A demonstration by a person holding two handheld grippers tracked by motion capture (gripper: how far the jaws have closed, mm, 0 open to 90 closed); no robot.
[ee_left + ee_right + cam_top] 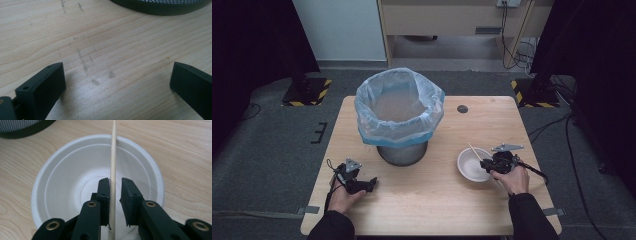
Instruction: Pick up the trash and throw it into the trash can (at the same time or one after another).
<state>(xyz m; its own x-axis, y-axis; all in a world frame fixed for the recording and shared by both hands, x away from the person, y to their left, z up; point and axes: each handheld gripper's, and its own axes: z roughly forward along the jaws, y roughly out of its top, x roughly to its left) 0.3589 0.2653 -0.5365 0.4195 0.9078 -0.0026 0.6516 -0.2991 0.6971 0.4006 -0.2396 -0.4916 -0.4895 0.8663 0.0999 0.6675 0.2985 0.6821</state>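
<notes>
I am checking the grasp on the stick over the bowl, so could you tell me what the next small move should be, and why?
Probably close the right gripper the rest of the way. The stick stands between its jaws above the bowl, against one pad, with a gap left at the other, so it is not yet clamped.

A thin pale wooden stick (113, 157) lies across a shallow round white paper bowl (62, 182) — near the table's right edge.
</notes>
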